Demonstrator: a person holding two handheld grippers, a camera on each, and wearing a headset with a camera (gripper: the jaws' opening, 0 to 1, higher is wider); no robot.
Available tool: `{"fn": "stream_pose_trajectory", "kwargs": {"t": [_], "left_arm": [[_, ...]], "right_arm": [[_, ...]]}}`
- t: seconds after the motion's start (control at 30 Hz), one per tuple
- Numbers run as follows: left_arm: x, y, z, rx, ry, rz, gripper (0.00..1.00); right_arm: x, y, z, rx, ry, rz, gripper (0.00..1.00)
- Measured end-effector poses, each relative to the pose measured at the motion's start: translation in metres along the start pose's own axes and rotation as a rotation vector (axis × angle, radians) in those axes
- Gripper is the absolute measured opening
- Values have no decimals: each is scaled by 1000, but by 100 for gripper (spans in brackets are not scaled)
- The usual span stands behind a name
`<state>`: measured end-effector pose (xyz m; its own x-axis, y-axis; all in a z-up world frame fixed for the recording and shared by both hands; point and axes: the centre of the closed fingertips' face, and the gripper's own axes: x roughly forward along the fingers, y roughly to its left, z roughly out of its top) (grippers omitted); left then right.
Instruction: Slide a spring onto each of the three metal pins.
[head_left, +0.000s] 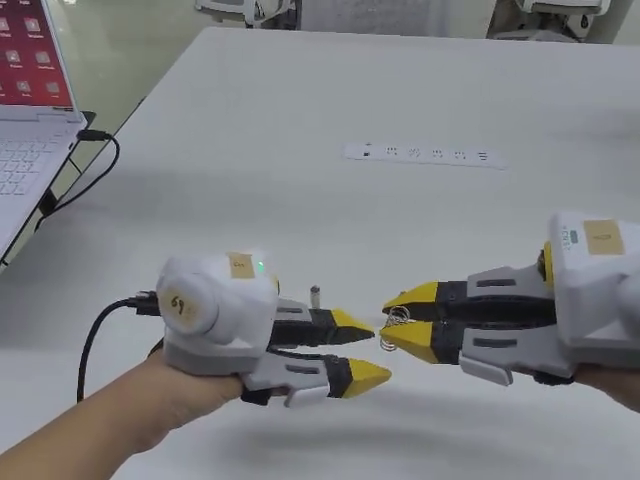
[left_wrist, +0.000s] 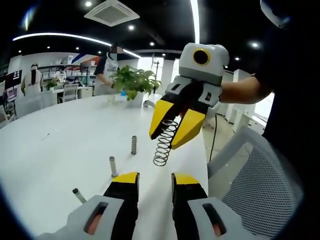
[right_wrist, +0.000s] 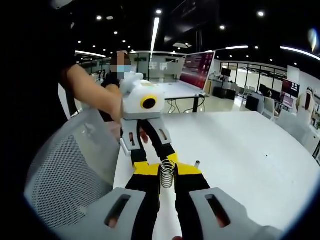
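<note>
Lightness and springiness decide how this small wire spring (left_wrist: 163, 147) will handle, I judge: it weighs almost nothing, squashes or bends sideways under a hard pinch, and its round coils could roll or flick out of smooth fingers. The sensible hold is therefore a gentle one across the coils near one end, leaving the bore and the other end free. That is how it sits now: the right gripper (head_left: 388, 320) has its yellow fingers clenched on the coils at one end, and most of the spring juts out past the fingertips with its open end clear. The left gripper (left_wrist: 155, 178) faces it with fingers released, a plain gap between them and nothing in it; the spring hangs just ahead of those fingers, above the table (head_left: 300, 120). Beyond the left fingers the farthest pin (left_wrist: 134, 145) looks already ringed with coils, while the middle pin (left_wrist: 113, 166) and the nearest pin (left_wrist: 78, 194) look bare.
</note>
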<state>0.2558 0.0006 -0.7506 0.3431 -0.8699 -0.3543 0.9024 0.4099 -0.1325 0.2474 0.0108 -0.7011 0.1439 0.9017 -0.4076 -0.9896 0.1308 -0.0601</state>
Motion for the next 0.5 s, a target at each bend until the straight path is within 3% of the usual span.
{"fn": "stream_pose_trajectory", "kwargs": {"t": [0.33,0.5], "left_arm": [[-27,25,-9,-30,-8,102,35],[-40,29,-21,-51,5,141,48]], "right_arm": [[-2,-6,-6,-12,11,-24,8],[-3,-10,-12,-16,20,-41,8]]}}
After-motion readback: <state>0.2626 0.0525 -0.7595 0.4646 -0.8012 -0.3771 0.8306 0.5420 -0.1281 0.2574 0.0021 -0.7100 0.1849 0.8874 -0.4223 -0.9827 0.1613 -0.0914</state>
